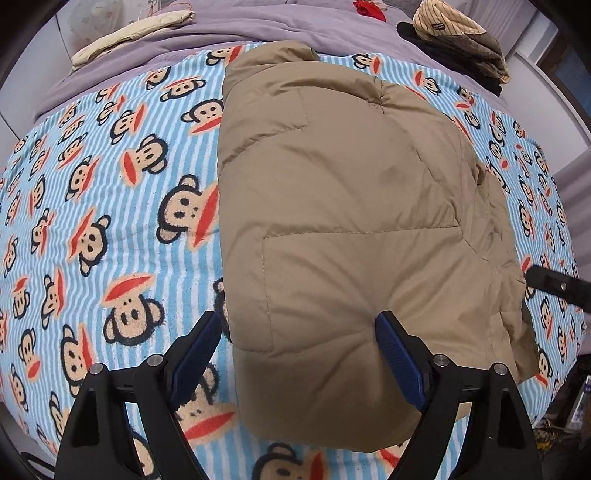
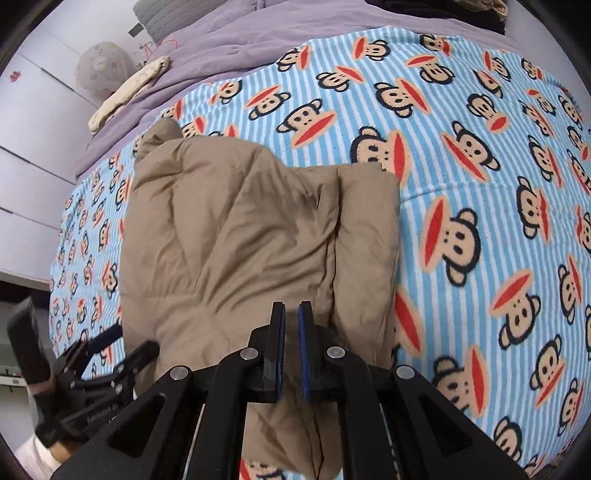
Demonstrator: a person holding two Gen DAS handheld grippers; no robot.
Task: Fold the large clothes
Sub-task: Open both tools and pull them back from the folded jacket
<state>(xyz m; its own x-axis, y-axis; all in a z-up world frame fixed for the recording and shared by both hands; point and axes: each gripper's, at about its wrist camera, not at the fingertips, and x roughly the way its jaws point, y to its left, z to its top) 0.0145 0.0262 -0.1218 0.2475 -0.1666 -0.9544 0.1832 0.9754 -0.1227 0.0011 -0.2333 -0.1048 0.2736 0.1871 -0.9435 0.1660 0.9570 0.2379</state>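
A bed covered by a blue-striped blanket (image 1: 110, 192) printed with cartoon monkey faces. At far left, near the top, a rolled cream cloth (image 1: 129, 35) lies on a lilac quilt (image 1: 258, 26).

In the middle lies the task's garment, a tan padded jacket (image 1: 340, 206), already folded into a thick oblong. Its long axis runs away from the person, from the near edge of the bed towards the quilt.

The left gripper (image 1: 299, 350) points steeply down over the jacket's near left corner. Its fingers stand wide apart: one pad over the blanket just beside the jacket's edge, the other dented into the padding. Nothing is clamped. The left hand looks nearer to a grasp.

The right gripper (image 2: 291, 350) hangs above the jacket's near right part, fingers almost together with a thin gap and no cloth between them.

At far right, top, a pile of folded clothes (image 1: 458, 40) rests on the quilt. No containers are visible.
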